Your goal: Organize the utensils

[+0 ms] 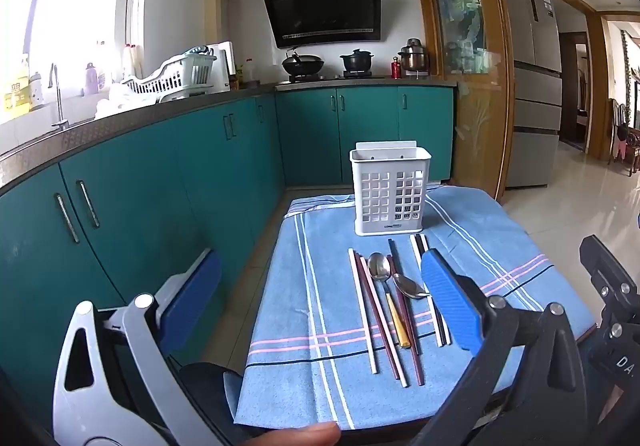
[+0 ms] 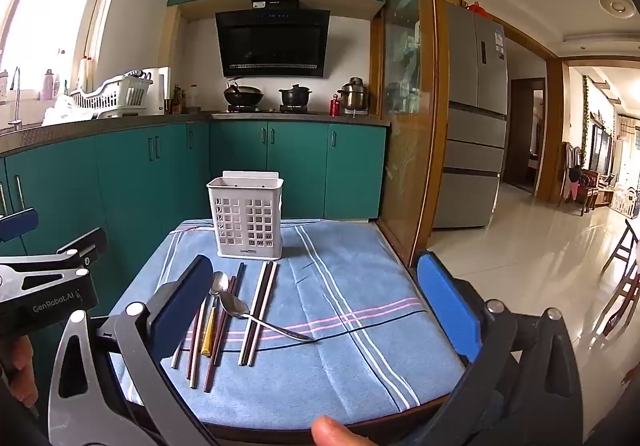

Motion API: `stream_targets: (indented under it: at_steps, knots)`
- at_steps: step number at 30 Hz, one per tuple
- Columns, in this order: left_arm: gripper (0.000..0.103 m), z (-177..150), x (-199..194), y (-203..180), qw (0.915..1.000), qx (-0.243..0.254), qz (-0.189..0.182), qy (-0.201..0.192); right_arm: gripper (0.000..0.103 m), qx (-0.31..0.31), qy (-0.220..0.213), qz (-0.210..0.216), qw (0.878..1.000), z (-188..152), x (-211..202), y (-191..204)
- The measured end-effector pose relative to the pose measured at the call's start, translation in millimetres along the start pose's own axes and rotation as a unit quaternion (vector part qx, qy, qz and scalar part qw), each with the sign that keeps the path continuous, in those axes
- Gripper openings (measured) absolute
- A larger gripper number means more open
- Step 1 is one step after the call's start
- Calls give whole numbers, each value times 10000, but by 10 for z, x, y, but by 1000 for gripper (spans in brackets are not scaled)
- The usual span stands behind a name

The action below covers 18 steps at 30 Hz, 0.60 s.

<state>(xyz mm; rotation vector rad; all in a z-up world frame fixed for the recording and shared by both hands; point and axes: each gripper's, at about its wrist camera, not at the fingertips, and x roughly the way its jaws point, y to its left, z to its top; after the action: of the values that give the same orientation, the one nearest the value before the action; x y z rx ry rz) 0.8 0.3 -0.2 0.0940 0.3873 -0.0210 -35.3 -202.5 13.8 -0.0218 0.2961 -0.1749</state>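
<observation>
Both tools spread wide, left tool (image 1: 320, 310) and right tool (image 2: 316, 306), gripping nothing. Ahead, blue cloth (image 2: 340, 366); beyond the fingertips, white holder (image 2: 246, 218) upright; between and below them, chopsticks (image 2: 258, 312) and two spoons (image 1: 379, 268) lying flat.

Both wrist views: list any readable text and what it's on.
"GenRobot.AI": side of the left gripper, right wrist view.
"DA", cut off by the frame edge: right gripper body, left wrist view.
Dark label at the white utensil holder base: too small to read.
Yellow bottle label: blurred.
Range hood badge and fridge sticker: unreadable.
</observation>
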Motion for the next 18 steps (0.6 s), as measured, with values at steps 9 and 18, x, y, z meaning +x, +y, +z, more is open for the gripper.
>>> stream_targets:
  at_steps: [9,18]
  knots:
    - [99,-3,15,-26,10000,54,-20,-25,100,49,-18,20,10000,-71,69,17]
    - [99,-110,47,43,10000,48,16,0,100,48,22,72,10000,-94,127,19]
